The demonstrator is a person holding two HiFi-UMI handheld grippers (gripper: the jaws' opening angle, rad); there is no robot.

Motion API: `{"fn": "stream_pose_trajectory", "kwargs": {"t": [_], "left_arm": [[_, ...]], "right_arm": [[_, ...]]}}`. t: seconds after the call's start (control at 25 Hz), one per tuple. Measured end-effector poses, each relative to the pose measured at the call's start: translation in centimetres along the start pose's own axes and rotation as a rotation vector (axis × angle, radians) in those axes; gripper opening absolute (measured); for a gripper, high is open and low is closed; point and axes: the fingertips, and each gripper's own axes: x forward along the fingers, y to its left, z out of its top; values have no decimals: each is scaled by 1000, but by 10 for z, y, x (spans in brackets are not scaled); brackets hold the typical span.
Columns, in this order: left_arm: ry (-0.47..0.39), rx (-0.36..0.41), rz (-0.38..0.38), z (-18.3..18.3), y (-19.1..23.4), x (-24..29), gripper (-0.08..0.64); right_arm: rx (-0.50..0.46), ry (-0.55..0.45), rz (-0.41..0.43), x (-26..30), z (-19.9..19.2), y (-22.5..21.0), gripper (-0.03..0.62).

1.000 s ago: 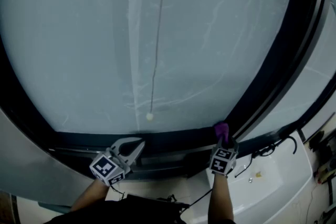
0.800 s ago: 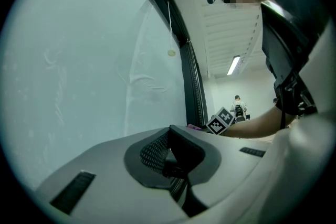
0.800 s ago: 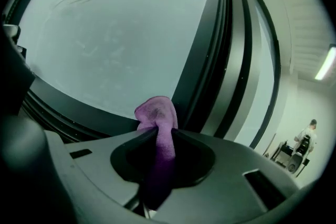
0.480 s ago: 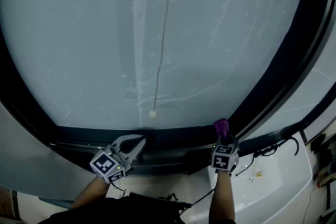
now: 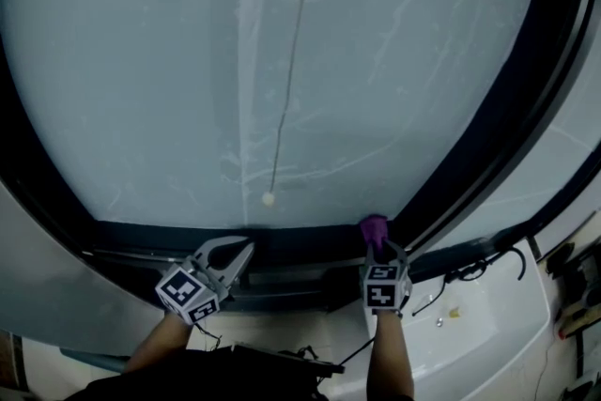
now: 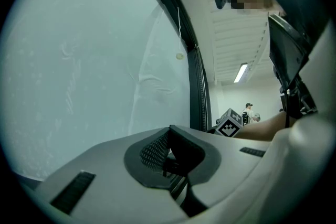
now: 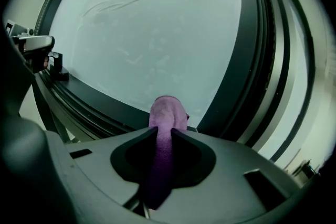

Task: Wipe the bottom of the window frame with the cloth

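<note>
A purple cloth (image 5: 374,227) (image 7: 167,114) is pinched in my right gripper (image 5: 378,244) (image 7: 164,131), which is shut on it. The cloth's bunched end presses against the dark bottom window frame (image 5: 291,244) (image 7: 100,97), close to the corner where the dark upright frame bar (image 5: 507,99) (image 7: 247,60) rises. My left gripper (image 5: 244,248) (image 6: 169,131) hovers over the same bottom frame further left, jaws together with nothing between them. The right gripper's marker cube (image 6: 229,124) shows beyond it in the left gripper view.
A thin blind cord ending in a small bead (image 5: 269,198) hangs in front of the pale pane (image 5: 235,61). A white ledge (image 5: 488,324) at lower right carries a black cable (image 5: 470,272) and small bits. A person stands far off in the left gripper view.
My right gripper has slid the purple cloth leftward along the bottom frame, away from the corner. The left gripper has stayed almost in place.
</note>
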Motion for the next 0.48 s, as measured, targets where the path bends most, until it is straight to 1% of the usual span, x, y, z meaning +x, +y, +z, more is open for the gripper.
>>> {"fn": "stream_pose_trajectory", "kwargs": {"t": [0.12, 0.32, 0.48], "left_arm": [[3, 6, 9, 0, 0, 0, 2], [-35, -20, 7, 0, 0, -3, 2], [-40, -1, 22, 1, -2, -12, 2]], "right_arm": [[1, 0, 24, 0, 1, 3, 75], [-29, 9, 46, 0, 5, 14, 75], [-50, 0, 79, -5, 12, 35, 75]]}}
